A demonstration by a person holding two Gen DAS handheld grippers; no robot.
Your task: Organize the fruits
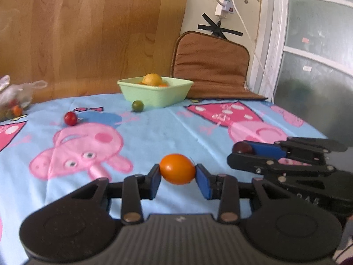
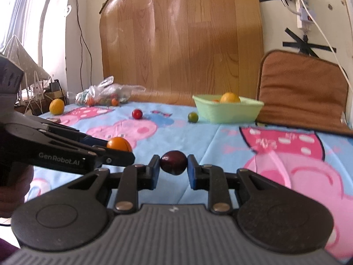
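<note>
**Two claws, a fruit in each, bowl at the far edge**

The left claw grips an orange tomato between its blue pads, lifted a little above the tabletop. Just beside it, the right claw is clenched on a dark red fruit, also clear of the cartoon-pig cloth.

At the far side stands a pale green bowl, square-sided, in front of a brown cushion. A large orange sits in it, rising above the rim, with smaller orange pieces beside it that I cannot make out properly. A green tomato lies on the cloth just beside the bowl's near left corner, outside it. Further left, well apart from the bowl, a red tomato rests in the open.

By the far left edge slumps a clear plastic bag with small orange and green fruits showing through it. Another orange sits alone left of the bag, near the corner.
</note>
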